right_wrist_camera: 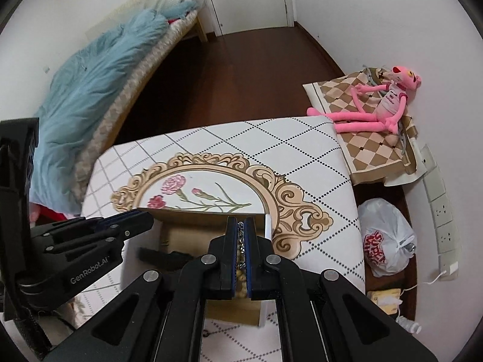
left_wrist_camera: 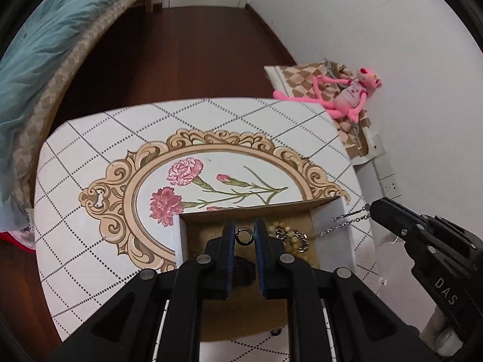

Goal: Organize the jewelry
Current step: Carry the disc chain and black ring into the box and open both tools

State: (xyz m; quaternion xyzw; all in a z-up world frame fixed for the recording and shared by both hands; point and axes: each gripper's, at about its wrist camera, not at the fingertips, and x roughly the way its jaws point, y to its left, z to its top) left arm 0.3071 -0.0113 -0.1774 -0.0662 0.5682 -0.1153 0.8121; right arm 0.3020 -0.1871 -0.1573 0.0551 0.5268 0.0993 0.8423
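I find my left gripper [left_wrist_camera: 244,235] pinching a small dark metal ring [left_wrist_camera: 244,236] directly above the open cardboard box [left_wrist_camera: 329,211], while my right gripper [right_wrist_camera: 240,235], pressed together on a thin silver chain [left_wrist_camera: 350,221], holds it over the box's right wall, its long axis trailing leftward toward the interior. The box already holds a beaded bracelet with gold links [left_wrist_camera: 289,235] (other contents are hidden). In my judgement, lowering straight down suits the ring.
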